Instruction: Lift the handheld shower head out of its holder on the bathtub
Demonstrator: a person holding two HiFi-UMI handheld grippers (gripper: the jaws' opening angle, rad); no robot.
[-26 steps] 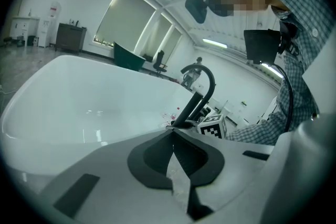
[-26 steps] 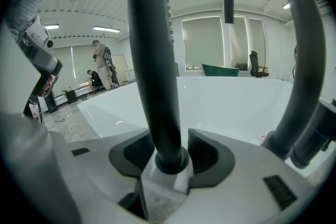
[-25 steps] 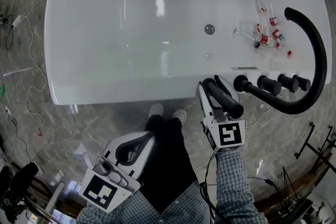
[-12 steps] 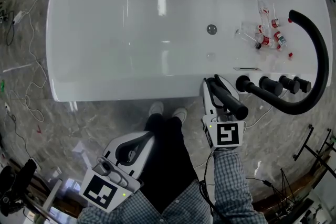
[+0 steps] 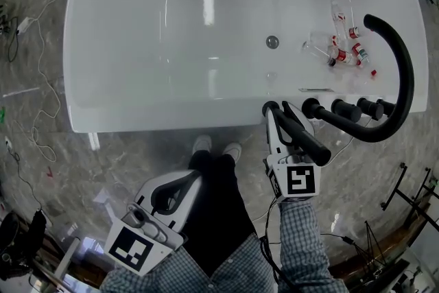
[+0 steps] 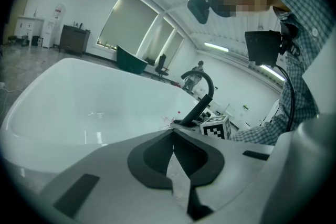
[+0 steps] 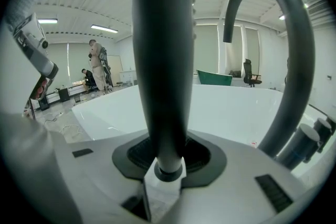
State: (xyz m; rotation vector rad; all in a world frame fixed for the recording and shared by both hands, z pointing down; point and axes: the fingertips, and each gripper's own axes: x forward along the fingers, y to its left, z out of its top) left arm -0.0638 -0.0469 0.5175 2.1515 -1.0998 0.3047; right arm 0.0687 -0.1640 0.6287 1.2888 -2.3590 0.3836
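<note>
Right gripper (image 5: 287,123): jaws clamped on the black handheld shower head (image 7: 160,60). Draw it straight along its axis from the holder (image 5: 270,108), avoiding the spout (image 5: 401,72). Left gripper (image 5: 168,199): jaws closed, empty.

Bathtub (image 5: 137,44) is smooth glossy white, acrylic-looking, with ceiling lights reflecting off it. The shower head (image 5: 305,137) and the curved spout (image 5: 405,72) on the bathtub's rim are both matt black. The floor (image 5: 41,161) around the bathtub looks like polished grey marble. Right gripper (image 5: 287,113) is matt pale grey plastic with dark ribbed pads (image 7: 139,151), and the sleeve (image 5: 302,243) is checked cloth.
</note>
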